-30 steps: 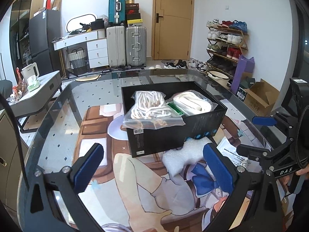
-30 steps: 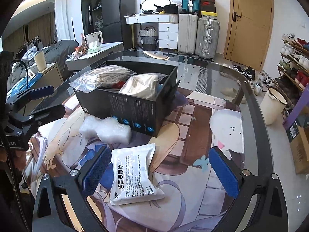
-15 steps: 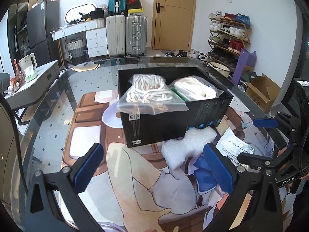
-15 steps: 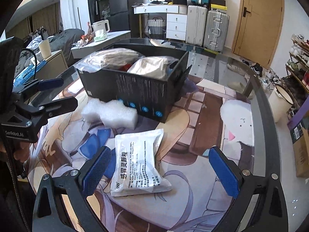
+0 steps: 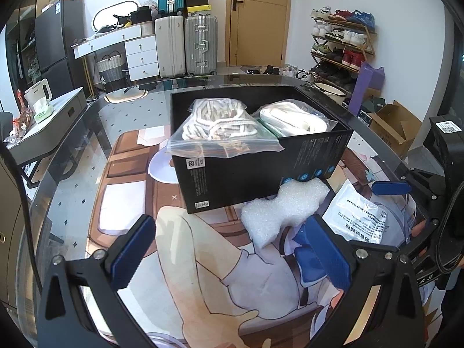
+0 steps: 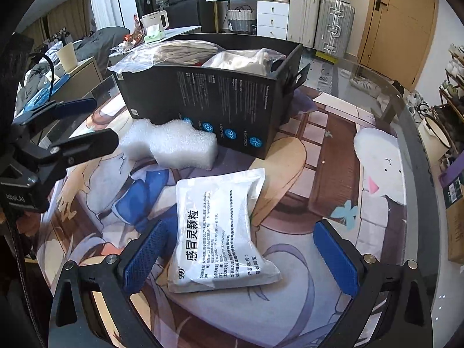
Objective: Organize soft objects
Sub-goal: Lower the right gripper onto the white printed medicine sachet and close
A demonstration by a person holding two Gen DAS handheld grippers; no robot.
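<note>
The left gripper [image 5: 232, 253] is hovering wide open over the printed mat [image 5: 203, 275]. Beyond it, a black box [image 5: 246, 174] is holding two bagged bundles, with white foam [image 5: 284, 208] lying against its near right corner and a white pouch [image 5: 359, 217] sitting further right.

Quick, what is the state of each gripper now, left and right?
Left gripper: open, holding nothing, near the white foam block.
Right gripper: open, holding nothing, its fingers either side of the white medicine pouch.

We cannot read the small print on the white pouch [image 6: 220, 229]. The black box [image 5: 255, 168] hides the lower parts of its bags, and the foam block [image 5: 285, 210] partly covers its front.
</note>
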